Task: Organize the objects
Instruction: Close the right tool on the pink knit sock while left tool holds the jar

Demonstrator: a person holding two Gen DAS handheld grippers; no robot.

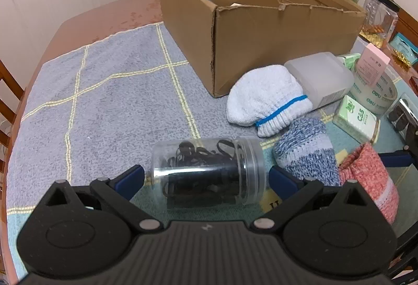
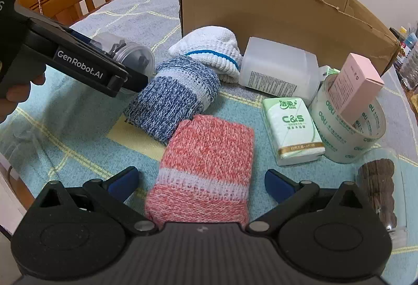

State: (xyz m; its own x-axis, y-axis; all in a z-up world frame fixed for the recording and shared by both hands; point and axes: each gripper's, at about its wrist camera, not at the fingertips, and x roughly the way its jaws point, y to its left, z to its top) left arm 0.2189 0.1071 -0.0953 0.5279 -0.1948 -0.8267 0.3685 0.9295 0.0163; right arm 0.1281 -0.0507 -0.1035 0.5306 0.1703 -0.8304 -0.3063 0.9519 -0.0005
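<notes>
The cardboard box [image 1: 261, 23] stood open at the far side of the towel-covered table [image 1: 104, 91], with the clutter heaped near its right front. The left gripper [image 1: 206, 175] straddled the clear jar [image 1: 209, 170] lying on its side, blue fingers spread at either end, apparently not yet pinching. Closing squarely on base and lid should stop it rolling. The right gripper [image 2: 201, 181] hung spread around the pink knit roll [image 2: 206, 167].
</notes>
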